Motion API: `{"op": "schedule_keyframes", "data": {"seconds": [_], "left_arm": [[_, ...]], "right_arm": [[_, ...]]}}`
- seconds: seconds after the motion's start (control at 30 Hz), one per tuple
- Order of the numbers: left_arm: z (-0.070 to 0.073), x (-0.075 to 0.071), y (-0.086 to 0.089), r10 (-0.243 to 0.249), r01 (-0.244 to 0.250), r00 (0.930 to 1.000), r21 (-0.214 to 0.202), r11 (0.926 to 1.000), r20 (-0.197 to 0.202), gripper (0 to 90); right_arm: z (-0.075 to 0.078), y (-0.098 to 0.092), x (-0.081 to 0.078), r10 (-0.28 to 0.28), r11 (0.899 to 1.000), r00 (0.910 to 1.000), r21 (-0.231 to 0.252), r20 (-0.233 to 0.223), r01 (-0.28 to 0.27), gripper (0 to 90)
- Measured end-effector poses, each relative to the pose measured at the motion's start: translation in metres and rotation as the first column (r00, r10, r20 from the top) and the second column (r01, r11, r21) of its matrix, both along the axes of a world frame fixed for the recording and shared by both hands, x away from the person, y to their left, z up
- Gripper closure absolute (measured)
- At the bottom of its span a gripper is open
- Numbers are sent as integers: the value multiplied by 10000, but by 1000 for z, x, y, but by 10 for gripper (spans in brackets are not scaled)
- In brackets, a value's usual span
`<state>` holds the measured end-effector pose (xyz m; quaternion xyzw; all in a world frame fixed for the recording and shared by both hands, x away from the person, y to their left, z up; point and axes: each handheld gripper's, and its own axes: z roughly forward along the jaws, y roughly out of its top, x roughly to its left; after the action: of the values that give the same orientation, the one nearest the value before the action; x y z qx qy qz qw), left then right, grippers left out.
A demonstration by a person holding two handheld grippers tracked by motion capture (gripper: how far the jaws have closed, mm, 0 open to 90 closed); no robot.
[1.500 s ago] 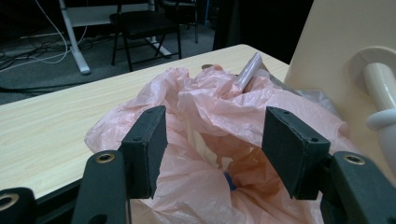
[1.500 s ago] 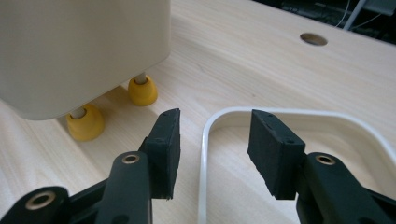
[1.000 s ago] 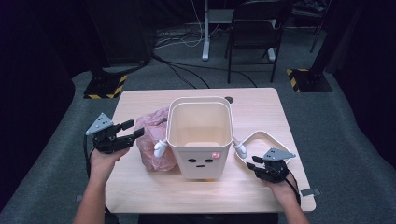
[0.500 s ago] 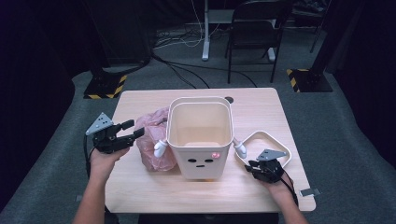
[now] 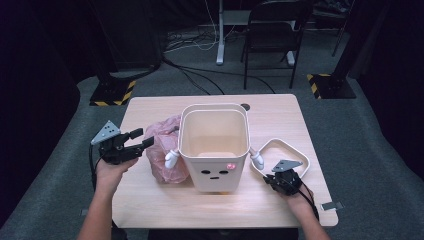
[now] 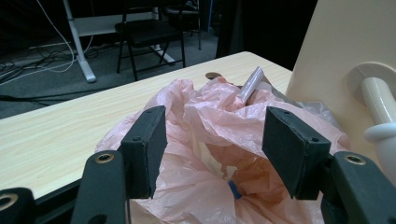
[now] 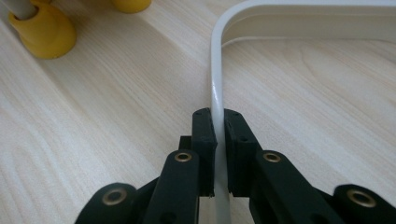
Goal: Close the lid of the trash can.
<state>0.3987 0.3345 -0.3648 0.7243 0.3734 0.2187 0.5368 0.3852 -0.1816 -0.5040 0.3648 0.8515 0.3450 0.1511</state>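
While the right tool [image 7: 219,154] has just clamped the ring [image 7: 215,84] beside the bin [image 5: 215,145] — lift it level — the left tool [image 6: 212,154] gapes at the bag [image 6: 210,126].

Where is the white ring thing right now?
In the high view the white ring lies flat on the table's right side, just right of the face bin, its near edge pinched in the right tongs.
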Motion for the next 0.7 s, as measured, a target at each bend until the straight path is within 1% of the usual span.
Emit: {"op": "schedule_keyframes", "data": {"seconds": [0.17, 0.27, 0.47, 0.6, 0.7], "left_arm": [[0, -1, 1, 6, -6, 10000, -50, 10000, -2, 397], [1, -1, 1, -5, 5, 10000, -44, 10000, 34, 397], [2, -2, 1, 24, -24, 10000, -62, 10000, 65, 397], [3, -3, 1, 7, -6, 9999, -17, 10000, 105, 397], [4, -4, 1, 6, -6, 9999, -46, 10000, 125, 397]], "right_arm": [[7, -4, -1, -74, 9999, 9998, 156, 168, 71, 837], [13, -7, -3, -72, 9994, 9996, 350, 280, 63, 837], [25, -13, -6, -19, 9990, 9989, 440, 460, -2, 835], [32, -17, -8, 44, 9991, 9989, 429, 459, -64, 833], [37, -20, -8, -37, 9988, 9989, 480, 458, 15, 832]]}}
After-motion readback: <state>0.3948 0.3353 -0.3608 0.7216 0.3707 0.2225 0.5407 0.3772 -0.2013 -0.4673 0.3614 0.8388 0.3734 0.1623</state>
